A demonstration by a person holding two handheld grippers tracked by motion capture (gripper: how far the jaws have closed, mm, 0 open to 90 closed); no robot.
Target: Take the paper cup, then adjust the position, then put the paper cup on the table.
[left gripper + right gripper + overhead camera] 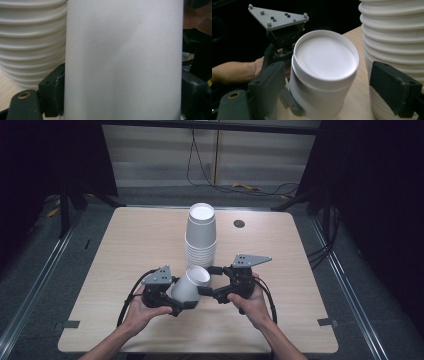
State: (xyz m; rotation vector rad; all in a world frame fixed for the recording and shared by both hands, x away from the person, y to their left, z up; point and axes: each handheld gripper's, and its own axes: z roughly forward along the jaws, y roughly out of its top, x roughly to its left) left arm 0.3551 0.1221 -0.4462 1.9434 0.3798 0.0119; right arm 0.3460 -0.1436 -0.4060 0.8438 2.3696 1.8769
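Plainly unmarked, the white cup (192, 285) sits clamped in the left tongs (181, 296); the right tongs (216, 281) gape empty.

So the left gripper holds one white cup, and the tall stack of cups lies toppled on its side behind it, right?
Not quite. The left gripper does hold one white cup, but the stack of cups stands upright on the table behind it, not toppled. The high view shows this.

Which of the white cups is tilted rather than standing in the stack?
The single cup clamped in the left gripper, leaning with its bottom toward the right gripper; the others sit nested in the upright stack.
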